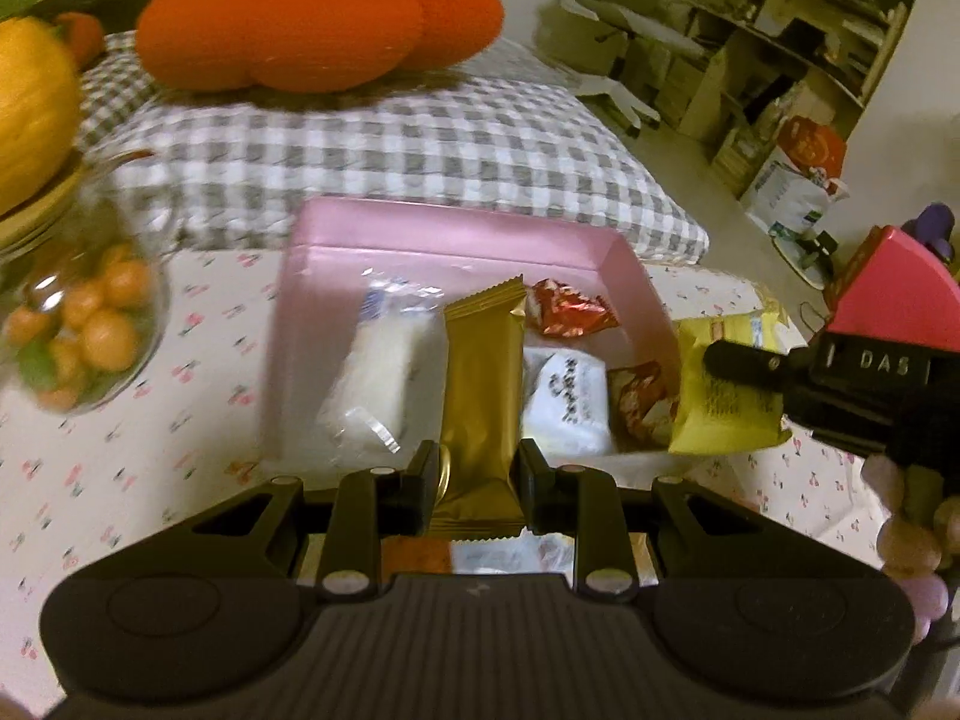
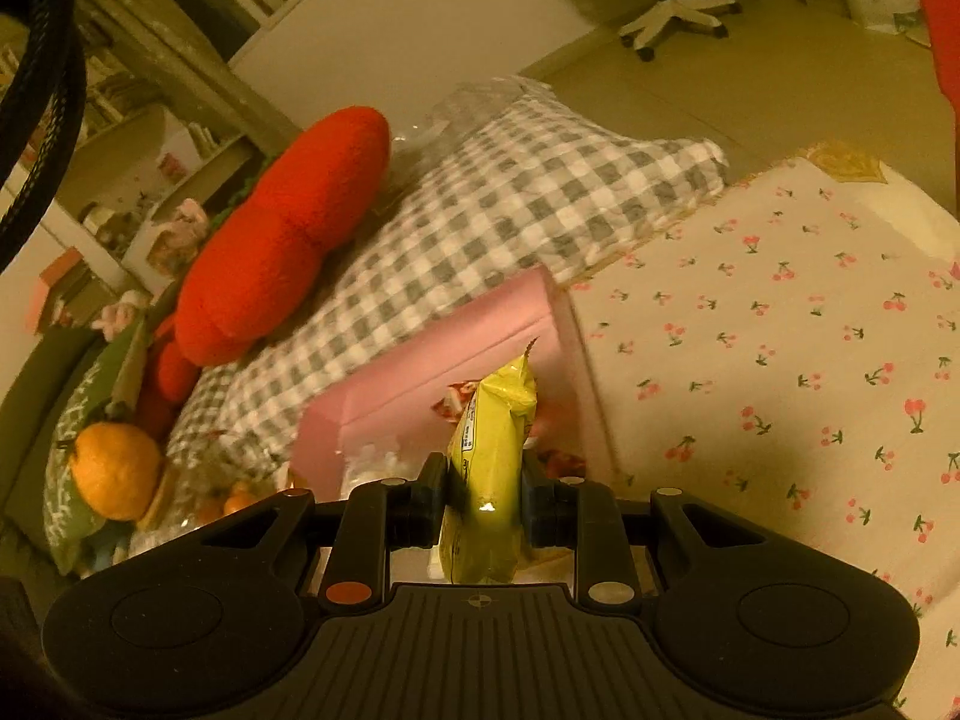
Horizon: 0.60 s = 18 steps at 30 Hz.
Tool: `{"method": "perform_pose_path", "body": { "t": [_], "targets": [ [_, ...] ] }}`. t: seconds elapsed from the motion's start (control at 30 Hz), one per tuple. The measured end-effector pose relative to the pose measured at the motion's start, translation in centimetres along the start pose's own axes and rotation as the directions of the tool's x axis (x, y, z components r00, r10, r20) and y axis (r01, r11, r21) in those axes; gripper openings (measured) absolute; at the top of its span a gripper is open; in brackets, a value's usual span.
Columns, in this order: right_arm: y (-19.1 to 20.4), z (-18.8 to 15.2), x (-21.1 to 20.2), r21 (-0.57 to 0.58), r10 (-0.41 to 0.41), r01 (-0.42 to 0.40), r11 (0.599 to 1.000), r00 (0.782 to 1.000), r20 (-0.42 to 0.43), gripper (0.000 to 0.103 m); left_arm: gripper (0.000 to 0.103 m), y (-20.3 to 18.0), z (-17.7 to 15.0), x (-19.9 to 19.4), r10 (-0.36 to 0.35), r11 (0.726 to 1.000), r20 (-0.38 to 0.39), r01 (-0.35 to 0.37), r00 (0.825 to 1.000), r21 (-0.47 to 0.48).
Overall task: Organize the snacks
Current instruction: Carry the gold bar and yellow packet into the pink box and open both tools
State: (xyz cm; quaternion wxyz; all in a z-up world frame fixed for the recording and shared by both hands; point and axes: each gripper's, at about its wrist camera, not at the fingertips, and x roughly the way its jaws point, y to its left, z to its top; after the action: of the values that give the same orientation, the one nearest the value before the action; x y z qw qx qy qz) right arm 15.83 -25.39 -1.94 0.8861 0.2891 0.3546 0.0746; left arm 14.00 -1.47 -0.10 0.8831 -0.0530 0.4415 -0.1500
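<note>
In the left wrist view, the left gripper (image 1: 477, 471) pinches a gold foil snack bar (image 1: 480, 402) above the shallow pink cardboard box (image 1: 456, 228); crowded packets below could block its landing. In the right wrist view, the right gripper (image 2: 485, 495) clamps a yellow plastic snack pouch (image 2: 492, 468) at the box's edge; released there, it may tip outside.

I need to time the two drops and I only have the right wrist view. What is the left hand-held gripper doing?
Observer: The left hand-held gripper is shut on a gold packet, held over the near edge of the pink box.
Operator: Is there room in the box on the left?
Observer: A clear-wrapped white snack already lies in its left part.
Operator: And where does my yellow packet sit from that side?
Observer: The yellow packet is at the box's right wall, clamped by the right hand-held gripper.
</note>
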Motion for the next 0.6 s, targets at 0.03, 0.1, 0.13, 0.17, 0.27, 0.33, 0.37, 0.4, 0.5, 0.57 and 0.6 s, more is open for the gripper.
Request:
{"method": "perform_pose_path", "body": {
  "t": [0.03, 0.1, 0.13, 0.17, 0.27, 0.33, 0.37, 0.4, 0.5, 0.57, 0.6],
  "targets": [
    [-0.3, 0.1, 0.2, 0.003, -0.002, 0.002, 1.0, 1.0, 0.0, 0.024, 0.025, -0.3, 0.2, 0.3, 0.001, 1.0, -0.004, -0.001, 1.0, 0.006],
    [-0.7, 0.0, 0.8, 0.016, -0.004, 0.004, 1.0, 1.0, -0.002, 0.024, 0.025, -0.8, 0.7, 1.3, 0.008, 1.0, -0.014, -0.008, 1.0, 0.019],
    [-0.9, 0.0, 0.9, 0.024, -0.002, 0.002, 1.0, 1.0, -0.004, 0.024, 0.025, -1.0, 1.0, 1.9, 0.015, 1.0, -0.019, -0.014, 1.0, 0.023],
    [-1.0, 0.0, 1.1, 0.032, -0.002, 0.002, 0.999, 1.0, -0.006, 0.024, 0.025, -1.2, 1.2, 2.4, 0.02, 0.999, -0.022, -0.019, 1.0, 0.025],
    [-1.2, -0.2, 1.6, 0.04, 0.003, -0.003, 0.999, 1.0, -0.014, 0.025, 0.025, -1.5, 1.9, 3.6, 0.034, 0.999, -0.027, -0.034, 0.999, 0.028],
    [-1.0, -0.4, 1.9, 0.035, 0.011, -0.01, 0.999, 1.0, -0.018, 0.025, 0.025, -1.5, 2.2, 4.2, 0.041, 0.999, -0.031, -0.04, 0.999, 0.026],
    [-0.9, -0.4, 2.0, 0.033, 0.017, -0.016, 0.999, 1.0, -0.019, 0.025, 0.025, -1.5, 2.4, 4.4, 0.044, 0.999, -0.031, -0.043, 0.999, 0.026],
    [-0.8, -0.5, 2.1, 0.031, 0.024, -0.023, 0.999, 1.0, -0.019, 0.025, 0.025, -1.5, 2.4, 4.6, 0.048, 0.999, -0.032, -0.047, 0.998, 0.027],
    [-0.6, -0.6, 2.4, 0.029, 0.036, -0.035, 0.999, 0.999, -0.019, 0.026, 0.025, -1.4, 2.6, 5.2, 0.061, 0.998, -0.03, -0.06, 0.998, 0.026],
    [-0.5, -0.7, 2.5, 0.033, 0.043, -0.043, 0.999, 0.999, -0.016, 0.027, 0.027, -1.4, 2.6, 5.4, 0.066, 0.998, -0.021, -0.066, 0.998, 0.022],
    [-0.4, -0.6, 2.5, 0.034, 0.044, -0.044, 0.998, 0.999, -0.015, 0.027, 0.03, -1.4, 2.5, 5.4, 0.075, 0.997, -0.013, -0.074, 0.997, 0.015]
  ]
}}
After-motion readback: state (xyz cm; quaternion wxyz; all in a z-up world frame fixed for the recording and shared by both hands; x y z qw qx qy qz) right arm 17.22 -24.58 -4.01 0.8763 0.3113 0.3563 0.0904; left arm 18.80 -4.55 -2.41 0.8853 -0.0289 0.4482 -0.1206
